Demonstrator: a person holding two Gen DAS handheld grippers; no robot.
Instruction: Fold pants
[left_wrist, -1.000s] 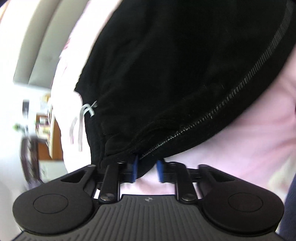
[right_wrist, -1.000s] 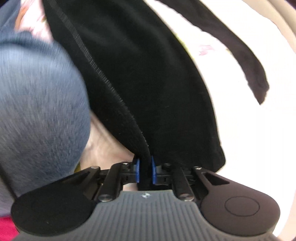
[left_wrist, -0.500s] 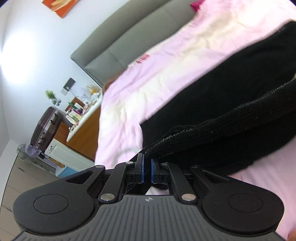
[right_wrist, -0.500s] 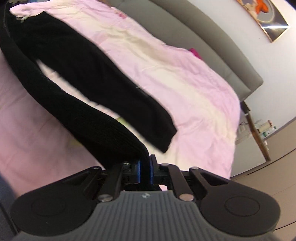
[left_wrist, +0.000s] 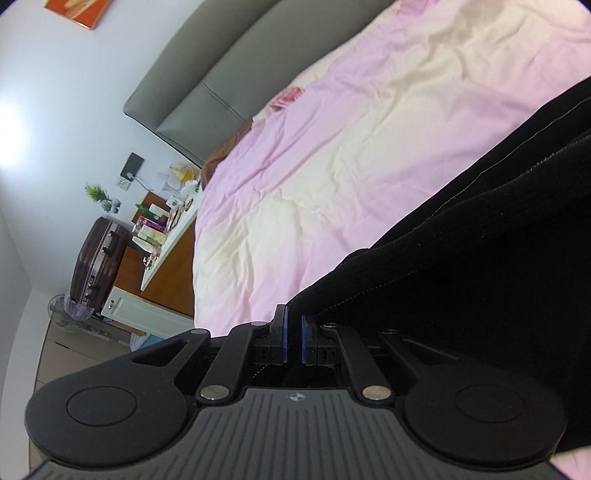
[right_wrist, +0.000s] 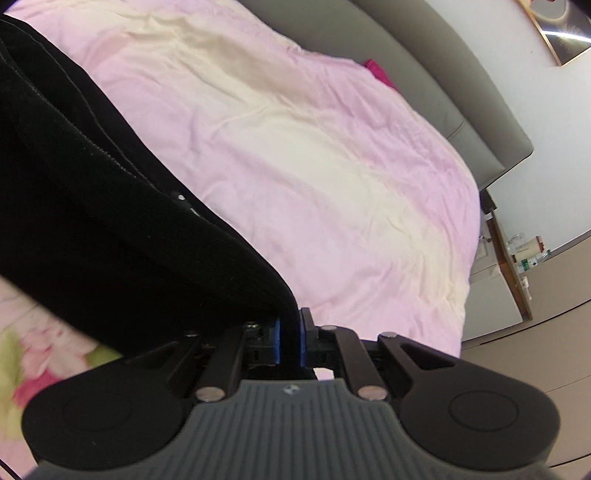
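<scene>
Pinching the ribbed edge of the black pants (left_wrist: 461, 258), the left gripper (left_wrist: 293, 332) and right gripper (right_wrist: 290, 332) each stay clenched on cloth, holding it stretched above the pink bed (right_wrist: 314, 147), gray headboard (left_wrist: 207, 74) beyond.

Your left gripper (left_wrist: 293, 338) points downward, its blue pads (left_wrist: 283, 338) drawn nearly together and pinching black fabric. Your right gripper (right_wrist: 289, 341) is likewise angled down, its pads (right_wrist: 276, 341) clamped close on black fabric between them.
</scene>
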